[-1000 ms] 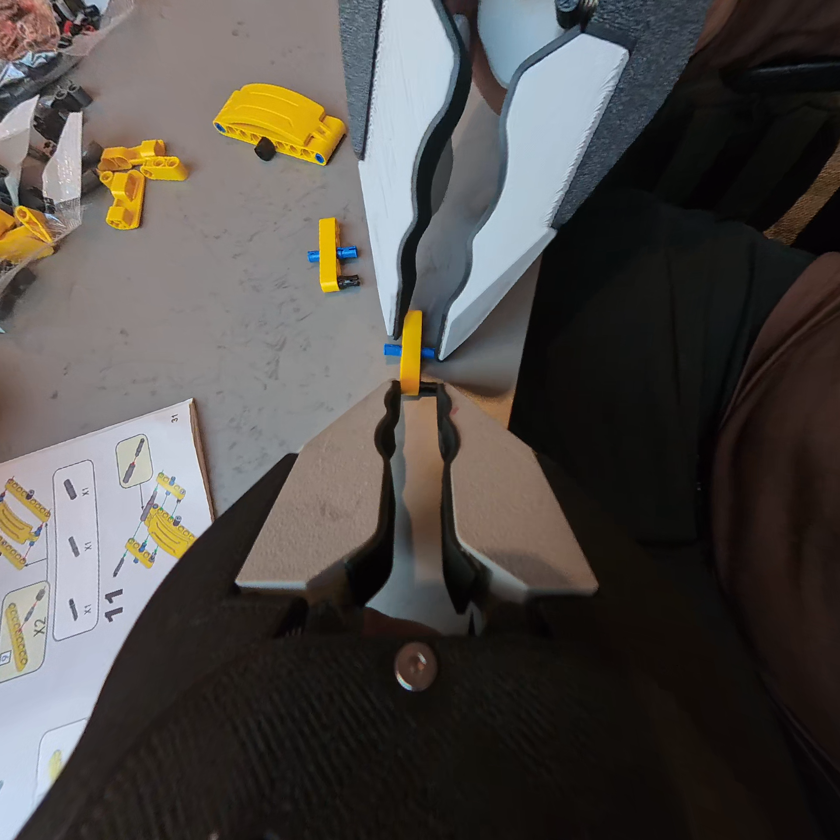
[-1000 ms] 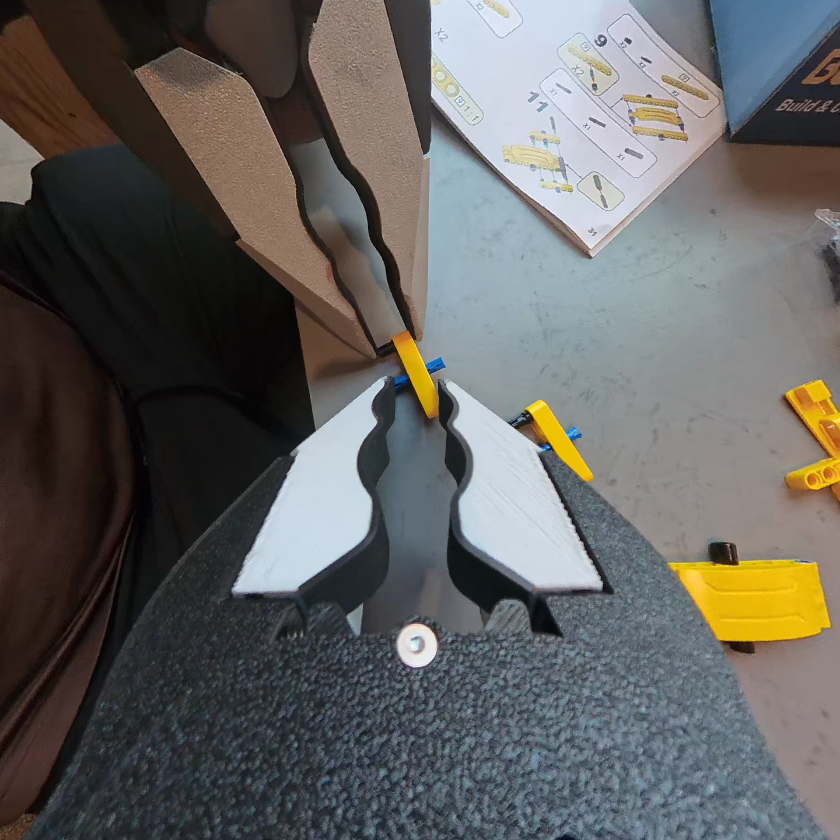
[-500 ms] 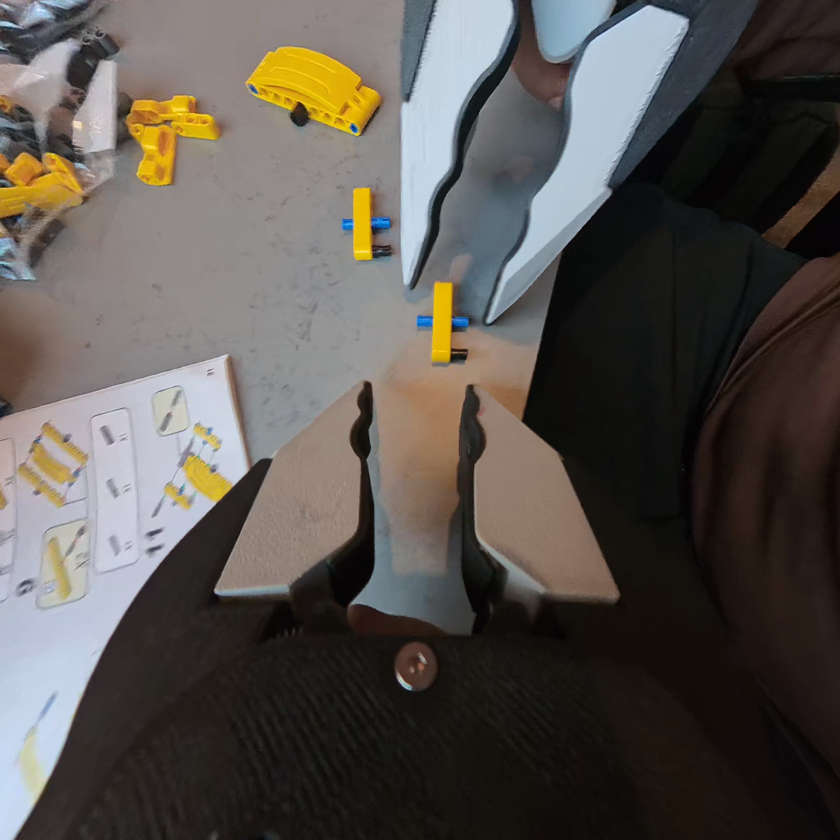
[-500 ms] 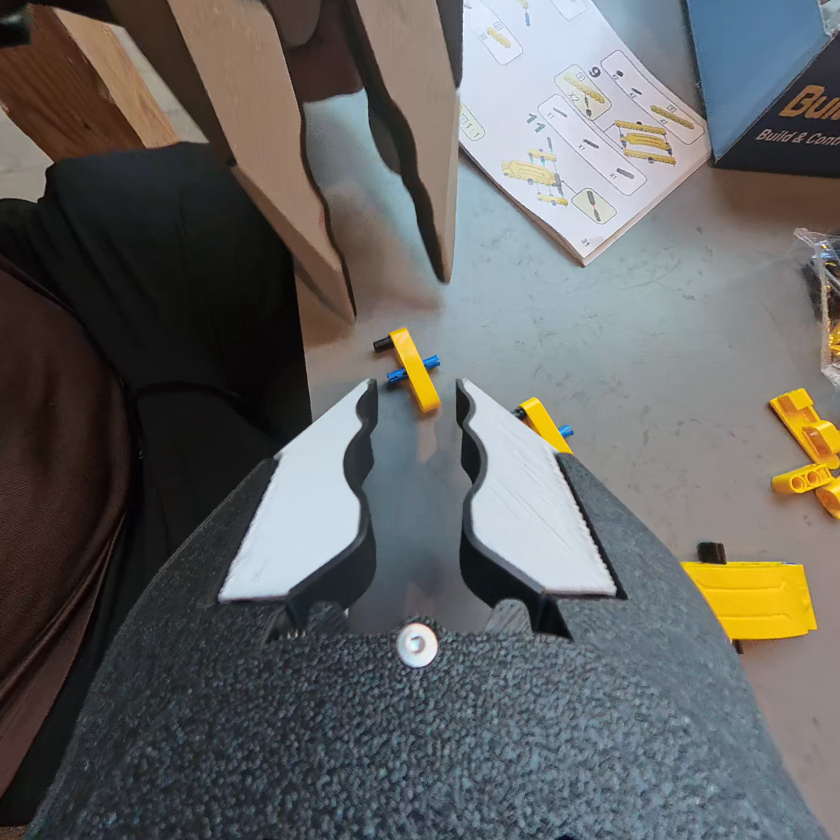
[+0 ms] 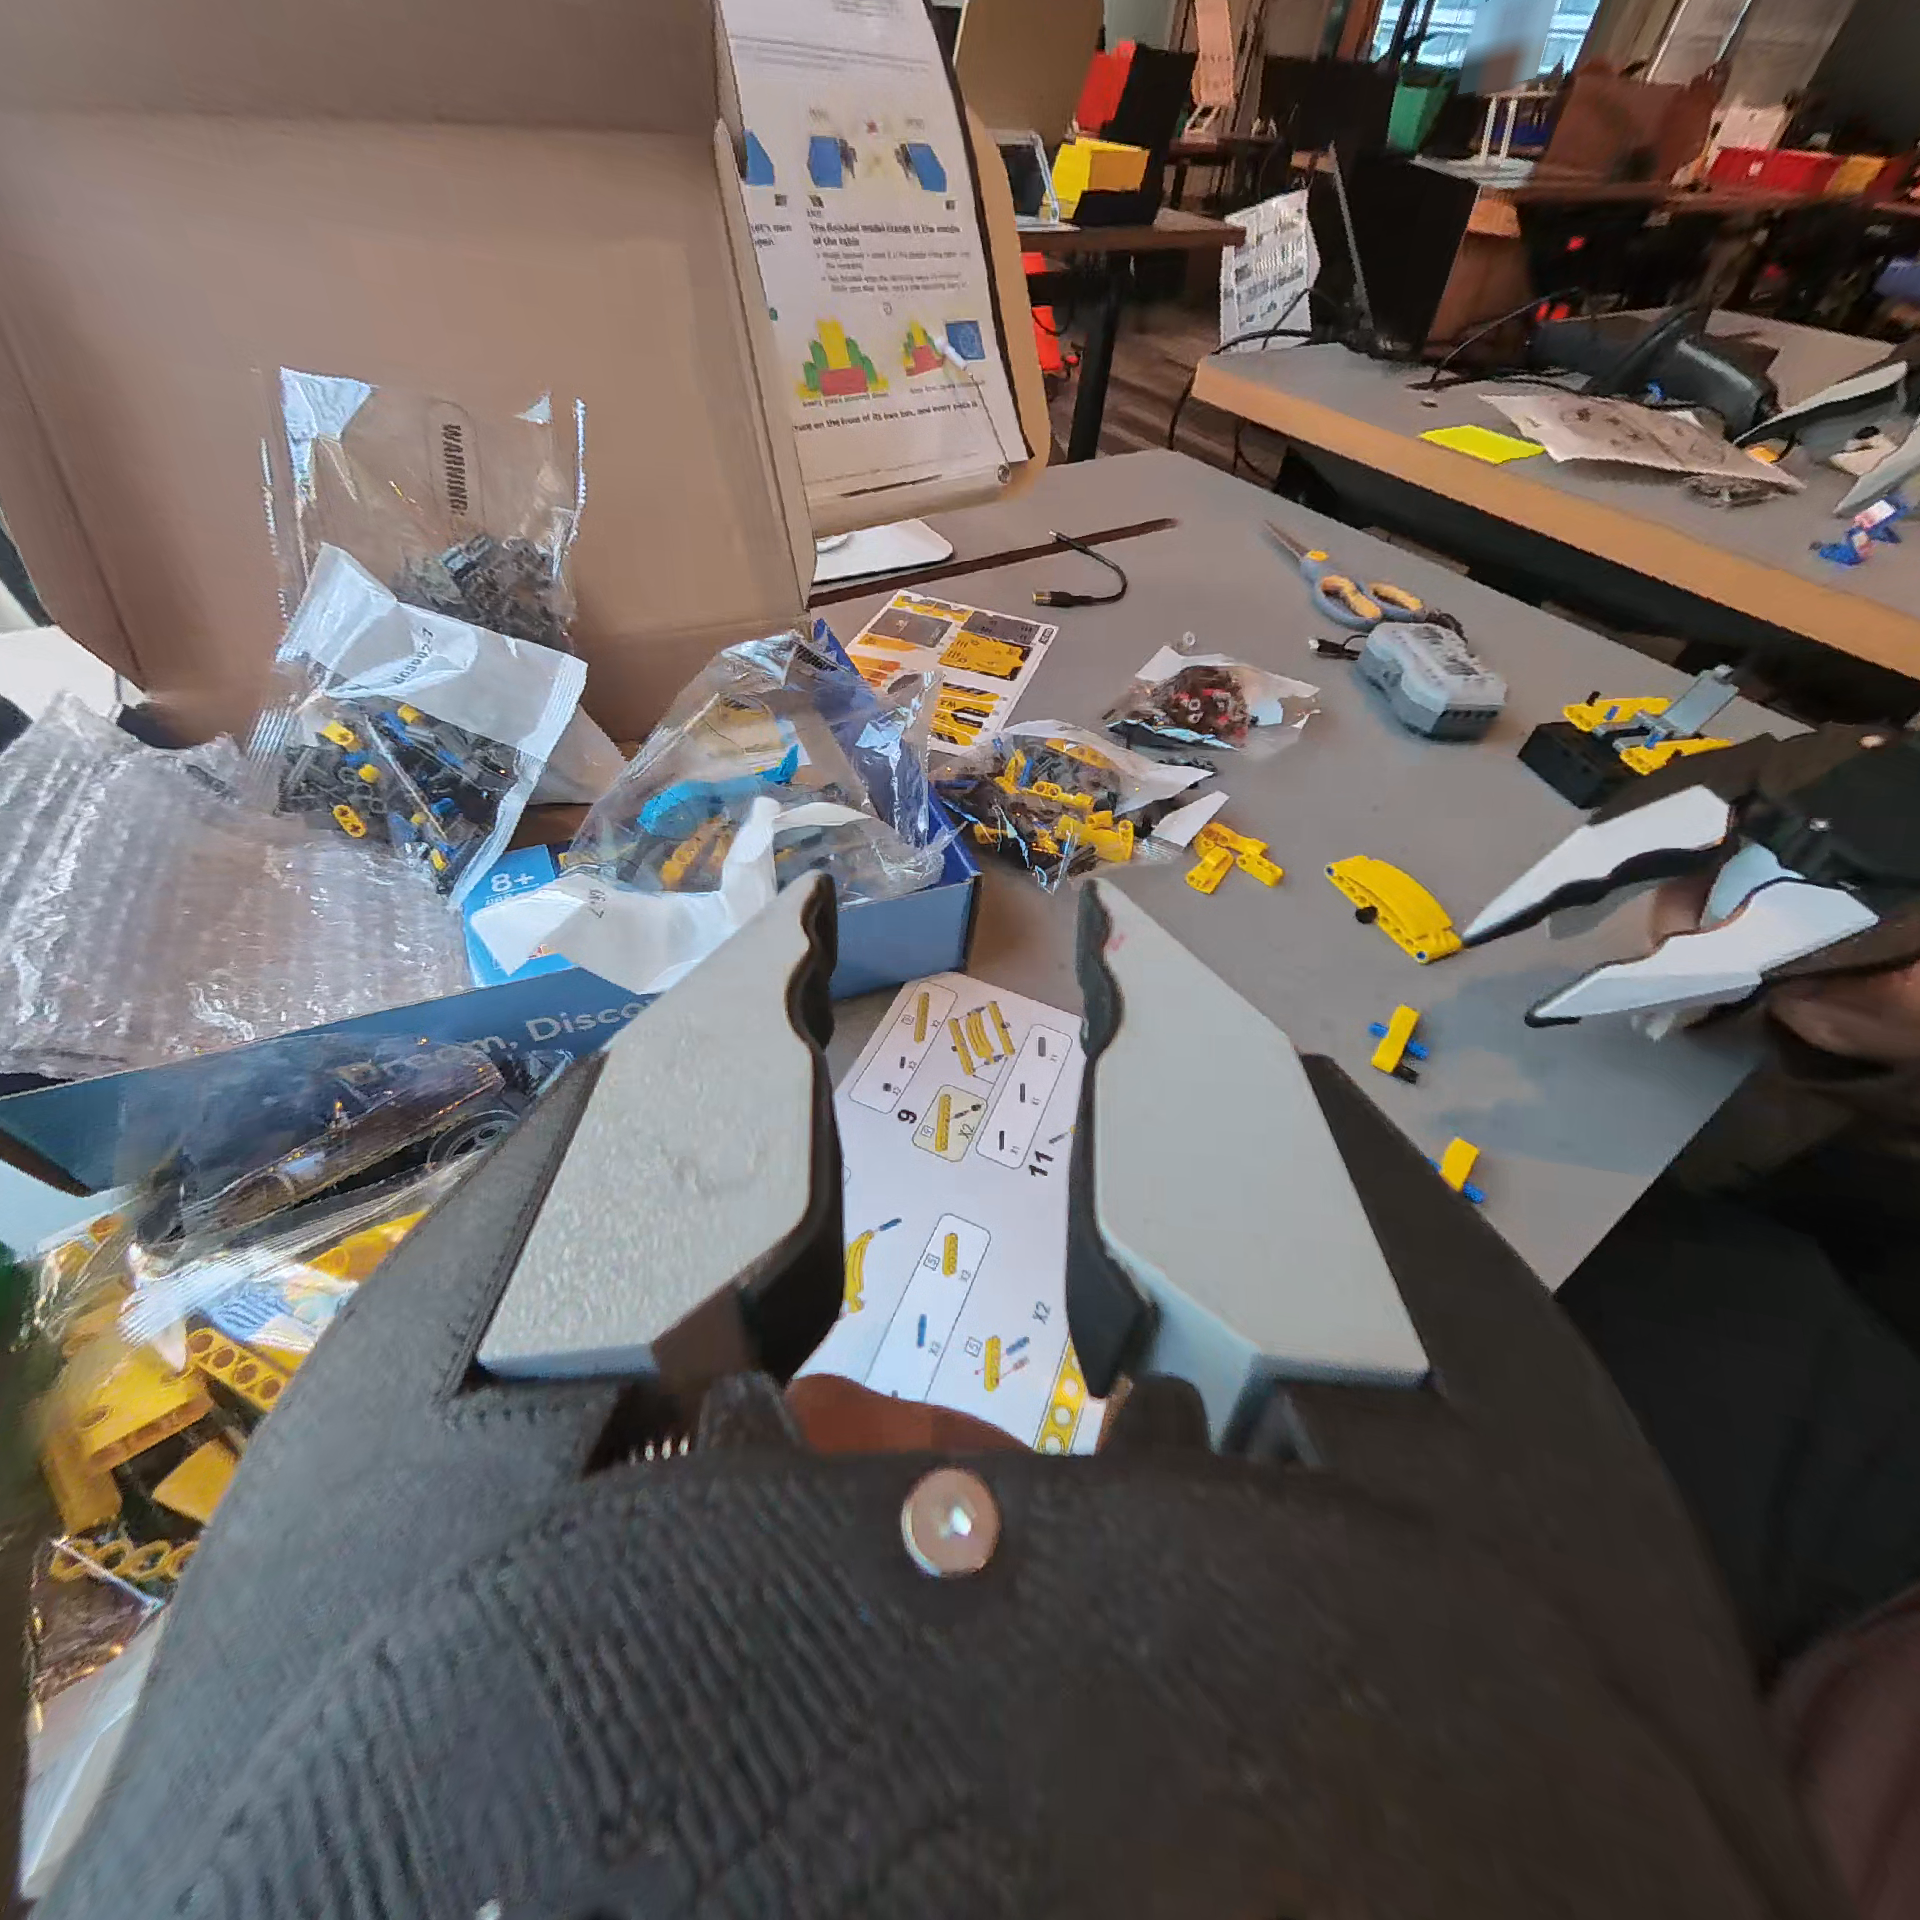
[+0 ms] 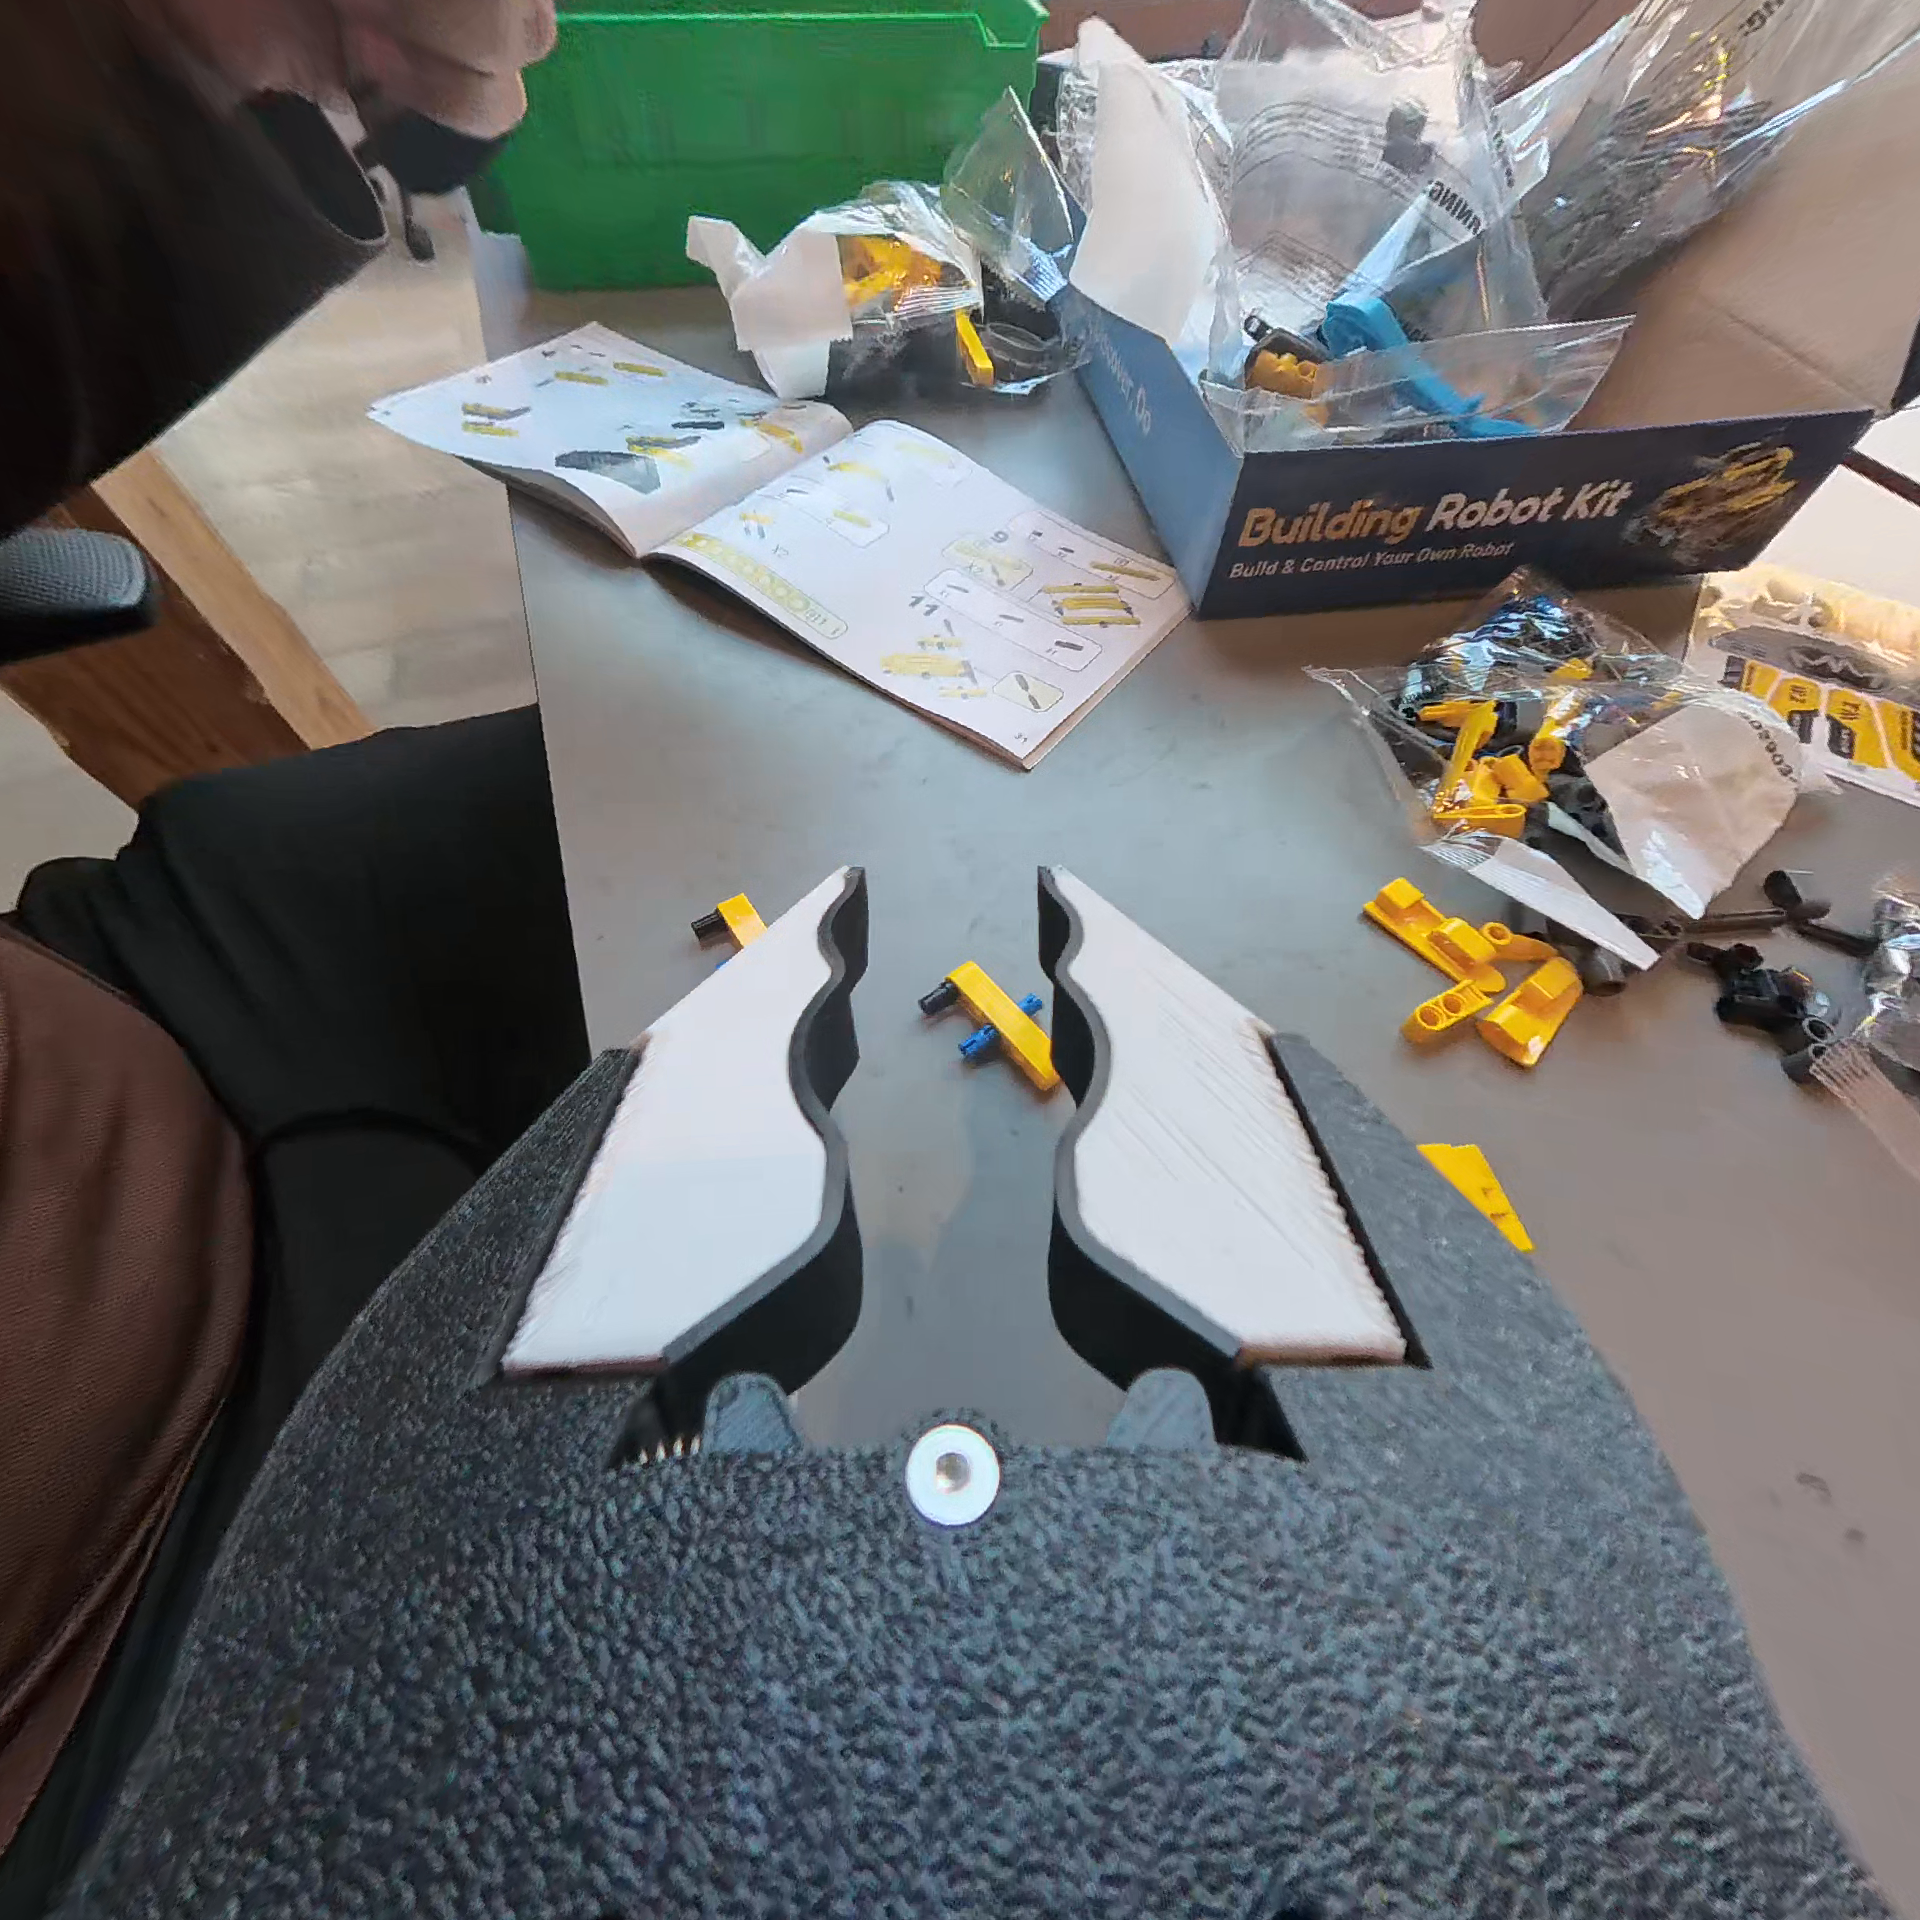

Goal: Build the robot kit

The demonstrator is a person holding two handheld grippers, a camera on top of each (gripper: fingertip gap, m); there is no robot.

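My left gripper (image 5: pixel 951 902) is open and empty, raised above the open instruction booklet (image 5: pixel 966 1101). My right gripper (image 6: pixel 951 881) is open and empty, low over the grey table (image 6: pixel 1143 831). A small yellow beam with blue and black pins (image 6: pixel 997 1020) lies on the table between its fingers, untouched. A second yellow beam with a black pin (image 6: pixel 732 920) lies near the table edge, partly hidden by the left finger. In the left wrist view both beams (image 5: pixel 1394 1039) (image 5: pixel 1460 1164) lie on the table below the right gripper (image 5: pixel 1498 977).
A blue kit box (image 6: pixel 1455 509) holds bags of parts. More bags (image 6: pixel 1538 769), loose yellow pieces (image 6: pixel 1475 966) and a curved yellow panel (image 5: pixel 1392 904) lie on the table. A green bin (image 6: pixel 748 135), a cardboard box (image 5: pixel 364 312), scissors (image 5: pixel 1340 587) and a person's dark clothing (image 6: pixel 343 914) are around. About 25 cm separates my left fingertips from my right.
Both grippers held one yellow beam between them a second ago. They let it go onto the table, opened and drew apart. The left gripper lifted and tilted up toward the box.
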